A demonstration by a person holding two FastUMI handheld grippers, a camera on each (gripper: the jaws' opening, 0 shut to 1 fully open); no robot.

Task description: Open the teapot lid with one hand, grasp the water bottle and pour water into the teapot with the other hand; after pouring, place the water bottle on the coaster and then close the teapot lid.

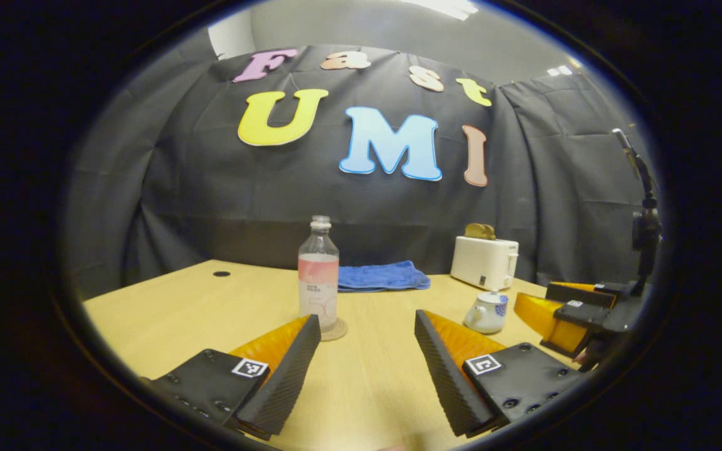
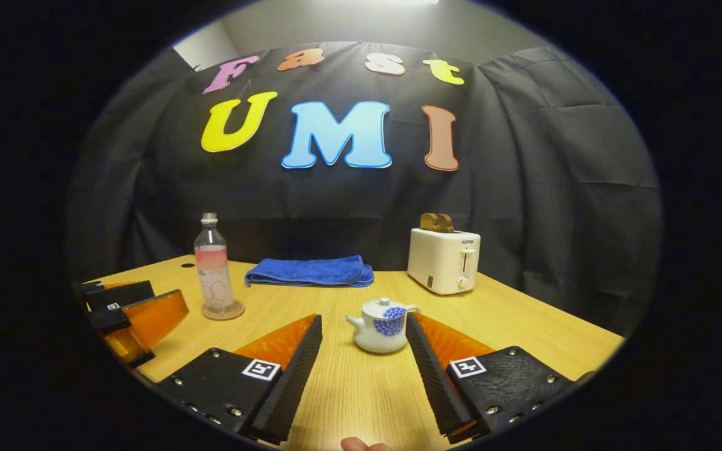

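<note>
The left gripper (image 1: 367, 363) hangs over the table (image 1: 173, 313) with its jaws spread wide and nothing between them; neither finger touches anything. Ahead of it, slightly left of the gap, the bottle (image 1: 318, 275) stands upright on a round coaster (image 1: 336, 330), which shows as a thin disc under its base. The bottle is clear, capped, with a pink band round its middle and a pale label below. The right gripper (image 2: 361, 366) also has its jaws wide apart and empty. The teapot (image 2: 381, 326) sits on the table just beyond and between its fingertips, close to the right finger, but whether they touch cannot be told. The teapot is small, white, with a blue flower pattern on its side, spout pointing left in the right gripper view, and its lid (image 2: 378, 307) is on, knob up. In the left gripper view the teapot (image 1: 487, 311) stands off to the right, near the right gripper (image 1: 571, 313), which enters from the edge there. In the right gripper view the left gripper (image 2: 132, 313) shows at the left edge, near the bottle (image 2: 214, 266) and the coaster (image 2: 223, 310). Farther back lie a folded blue towel (image 2: 311, 270) and a white toaster (image 2: 444, 260) with bread in its slots, both well apart from the bottle and teapot.
</note>
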